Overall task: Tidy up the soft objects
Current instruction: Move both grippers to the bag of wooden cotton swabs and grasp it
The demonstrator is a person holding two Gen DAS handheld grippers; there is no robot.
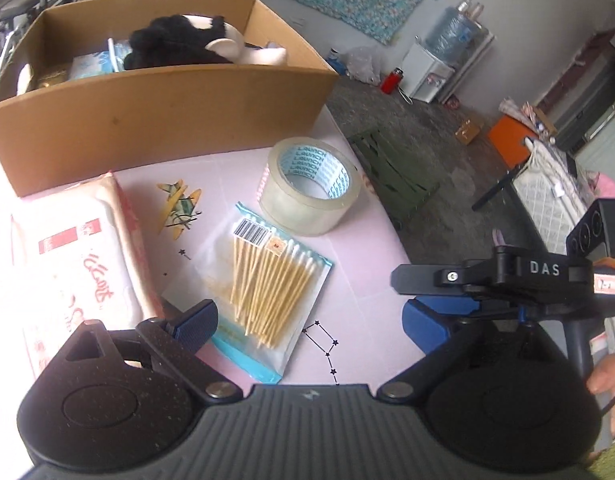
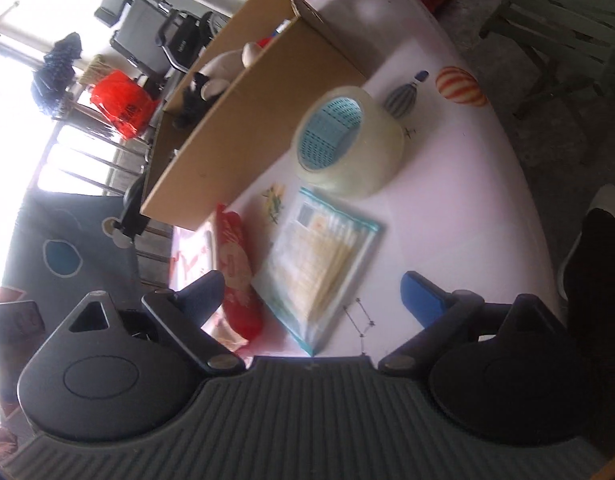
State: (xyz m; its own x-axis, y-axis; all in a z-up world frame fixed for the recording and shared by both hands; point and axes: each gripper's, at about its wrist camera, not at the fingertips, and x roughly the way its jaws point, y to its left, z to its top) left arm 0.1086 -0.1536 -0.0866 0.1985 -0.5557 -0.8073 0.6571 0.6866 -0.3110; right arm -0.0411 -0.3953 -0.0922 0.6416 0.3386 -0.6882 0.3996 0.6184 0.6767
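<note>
Cotton swab packet [image 1: 263, 296] lies flat on the pink table [image 1: 371, 300] just ahead of the empty, spread-apart left gripper [image 1: 311, 324], right gripper [image 2: 311, 296] likewise spread and empty, tissue pack [image 1: 83, 264] at nine o'clock, tape roll [image 1: 311, 188] at one, cardboard box [image 1: 159, 116] beyond holding a plush toy [image 1: 187, 40].

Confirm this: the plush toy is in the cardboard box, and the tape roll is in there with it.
Half right. The plush toy is in the cardboard box, but the tape roll stands outside it on the table, beside the cotton swab packet. The left wrist view shows it.
</note>
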